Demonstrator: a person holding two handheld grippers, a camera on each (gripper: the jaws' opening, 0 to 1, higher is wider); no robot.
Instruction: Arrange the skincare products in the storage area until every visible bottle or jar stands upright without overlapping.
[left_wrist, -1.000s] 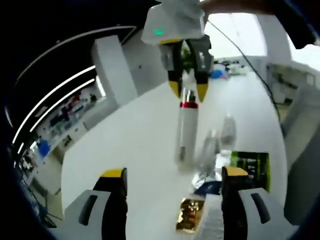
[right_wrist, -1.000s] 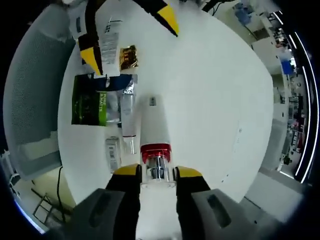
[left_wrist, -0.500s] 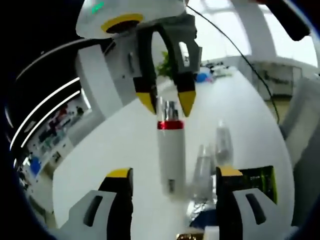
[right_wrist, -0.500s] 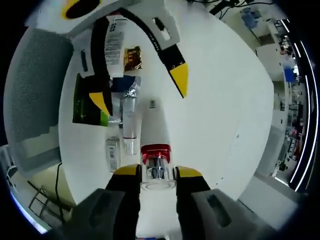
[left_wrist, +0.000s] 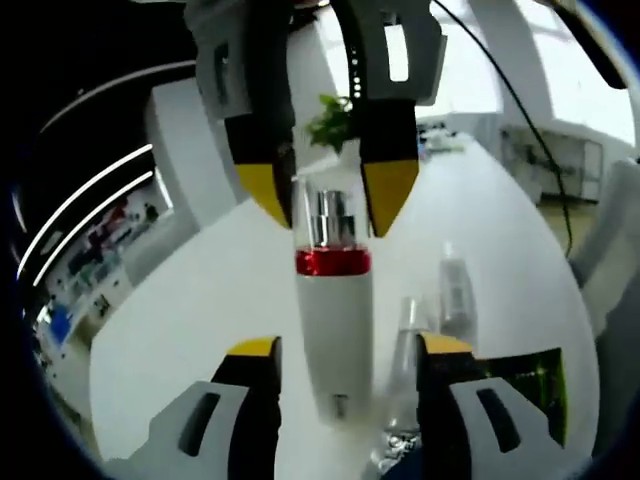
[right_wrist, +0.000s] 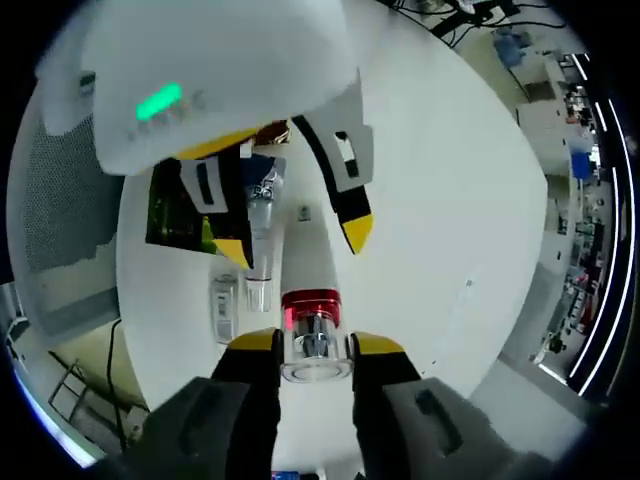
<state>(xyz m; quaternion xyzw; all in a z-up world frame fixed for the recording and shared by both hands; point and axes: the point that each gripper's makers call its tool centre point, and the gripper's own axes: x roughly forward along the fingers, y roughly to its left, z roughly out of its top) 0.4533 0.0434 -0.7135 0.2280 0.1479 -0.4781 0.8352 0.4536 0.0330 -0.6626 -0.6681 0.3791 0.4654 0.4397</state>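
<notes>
A white pump bottle (left_wrist: 335, 325) with a red band and a clear cap stands on the white table (left_wrist: 190, 300). My right gripper (left_wrist: 328, 190) comes down from above and is shut on the clear cap. My left gripper (left_wrist: 350, 346) is open, its yellow-tipped jaws flanking the bottle's lower body with a small gap on each side. In the right gripper view, the right gripper (right_wrist: 315, 345) clamps the cap, and the white bottle (right_wrist: 312, 270) runs away from it. The left gripper (right_wrist: 295, 240) straddles the bottle's far end.
Two clear bottles (left_wrist: 455, 295) (left_wrist: 405, 340) lie right of the white bottle, beside a green packet (left_wrist: 515, 385). In the right gripper view a clear tube (right_wrist: 260, 225), a small bottle (right_wrist: 225, 305), the green packet (right_wrist: 175, 215) and a gold packet (right_wrist: 272, 131) cluster left of the bottle.
My left gripper has closed in on the white bottle, so its jaws now sit on either side of the body. The right gripper keeps its hold on the cap.
</notes>
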